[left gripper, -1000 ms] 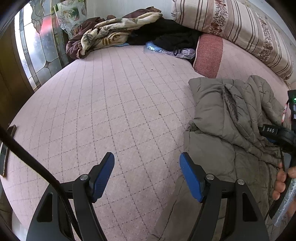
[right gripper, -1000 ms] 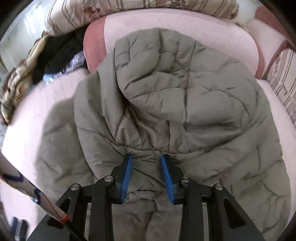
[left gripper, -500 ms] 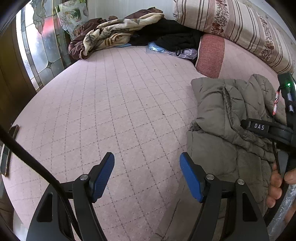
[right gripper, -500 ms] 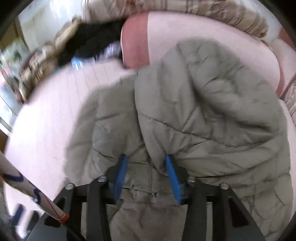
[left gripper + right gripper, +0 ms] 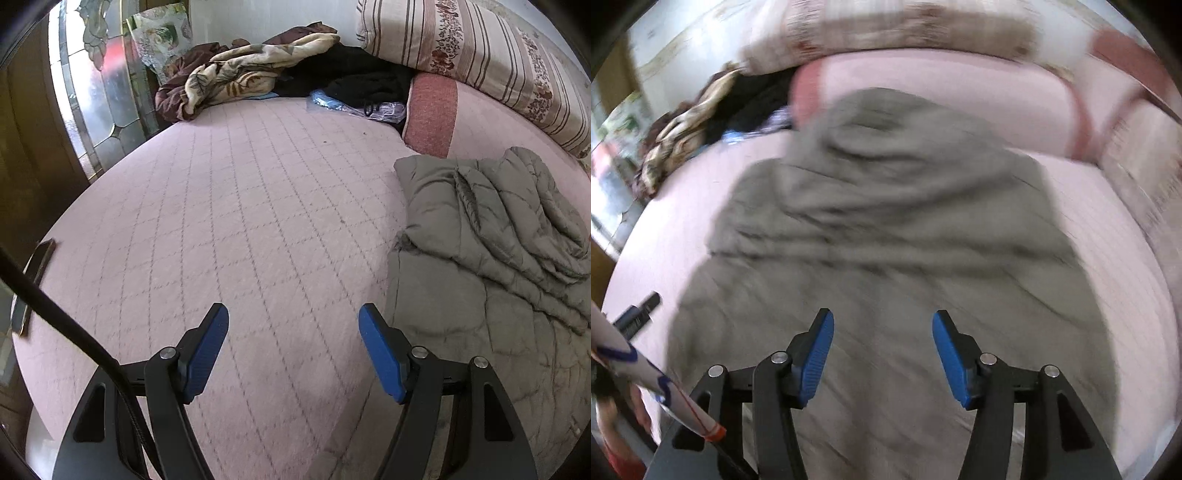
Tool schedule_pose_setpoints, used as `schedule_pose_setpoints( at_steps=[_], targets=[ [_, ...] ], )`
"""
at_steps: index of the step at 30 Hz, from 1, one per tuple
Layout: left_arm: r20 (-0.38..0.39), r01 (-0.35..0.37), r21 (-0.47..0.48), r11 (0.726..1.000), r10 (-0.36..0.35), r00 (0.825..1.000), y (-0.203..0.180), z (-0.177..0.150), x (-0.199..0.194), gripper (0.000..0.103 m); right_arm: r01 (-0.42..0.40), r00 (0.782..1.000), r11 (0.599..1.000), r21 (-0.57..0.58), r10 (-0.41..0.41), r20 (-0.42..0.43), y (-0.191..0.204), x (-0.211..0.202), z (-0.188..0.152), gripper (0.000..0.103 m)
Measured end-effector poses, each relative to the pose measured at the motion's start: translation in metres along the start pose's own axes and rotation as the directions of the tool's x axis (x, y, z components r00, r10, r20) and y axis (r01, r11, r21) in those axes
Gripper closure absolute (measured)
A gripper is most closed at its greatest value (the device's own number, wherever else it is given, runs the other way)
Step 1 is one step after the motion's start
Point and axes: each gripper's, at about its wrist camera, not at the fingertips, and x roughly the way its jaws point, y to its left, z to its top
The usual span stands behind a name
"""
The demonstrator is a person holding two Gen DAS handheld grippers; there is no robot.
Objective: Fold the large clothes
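Right gripper [image 5: 882, 350]: jaws parted, just been opening, nothing gripped; the grey jacket [image 5: 886, 206] is seen below, blurred, filling mid-frame. Left gripper [image 5: 293, 350]: jaws wide, empty, held over bare pink bed [image 5: 221, 206]. Jacket [image 5: 487, 236] lies folded at right of frame. Pillows [image 5: 461, 48] and heaped blankets [image 5: 243, 77] along top.

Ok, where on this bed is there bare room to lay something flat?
The pink quilted bedspread is bare between the grey padded coat and the window side. The head end is crowded with a rumpled blanket and black clothes.
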Motion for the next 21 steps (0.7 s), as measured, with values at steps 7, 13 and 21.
schedule_pose_setpoints(
  at_steps=[7, 13, 21],
  targets=[
    [0.074, 0.023, 0.031, 0.999, -0.025, 0.997, -0.012, -0.043, -0.039, 0.031, 0.095, 0.995, 0.97, 0.225, -0.096, -0.006, -0.142, -0.065, -0.067, 0.037],
    [0.022, 0.08, 0.071, 0.994, -0.081, 0.996, -0.014, -0.066, -0.067, 0.031, 0.085, 0.995, 0.949, 0.305, -0.096, 0.02, -0.195, -0.074, -0.085, 0.035],
    [-0.074, 0.0, 0.159, 0.987, 0.012, 0.997, 0.001, -0.063, -0.074, 0.031, 0.121, 0.99, 0.949, 0.292, -0.136, 0.032, -0.212, -0.038, -0.087, 0.033]
  ],
)
